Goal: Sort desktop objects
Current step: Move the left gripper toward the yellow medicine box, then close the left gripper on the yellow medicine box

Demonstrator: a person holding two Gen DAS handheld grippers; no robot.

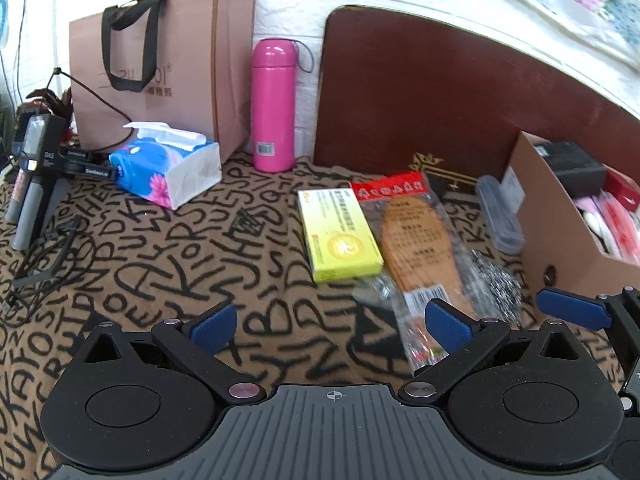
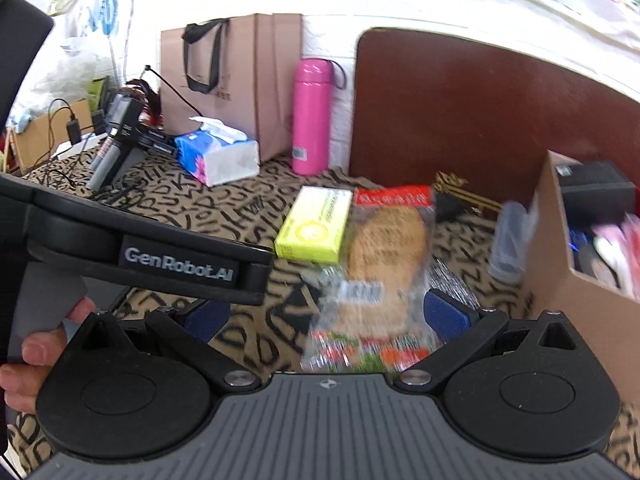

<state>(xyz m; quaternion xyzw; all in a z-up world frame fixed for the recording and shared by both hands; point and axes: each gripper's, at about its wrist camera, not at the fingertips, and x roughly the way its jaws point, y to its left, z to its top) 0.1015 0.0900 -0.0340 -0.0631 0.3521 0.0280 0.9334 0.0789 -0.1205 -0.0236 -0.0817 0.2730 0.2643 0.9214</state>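
Left gripper (image 1: 334, 322): jaws spread wide, holding nothing, low over the letter-print cloth (image 1: 160, 280) on the bench.
Right gripper (image 2: 326, 318): jaws wide apart, empty, the packaged insole (image 2: 380, 252) lying between them, blurred.
Beside the insole: yellow medicine box (image 1: 340, 236) touching its left edge; steel scourer (image 1: 496, 280) at its right.
Cardboard box (image 1: 560, 248): at right, holding a black case and pink-red items; a clear plastic case (image 1: 500, 212) beside it.
Back wall: pink flask (image 1: 274, 106), tissue pack (image 1: 168, 168), paper bag (image 1: 160, 68).
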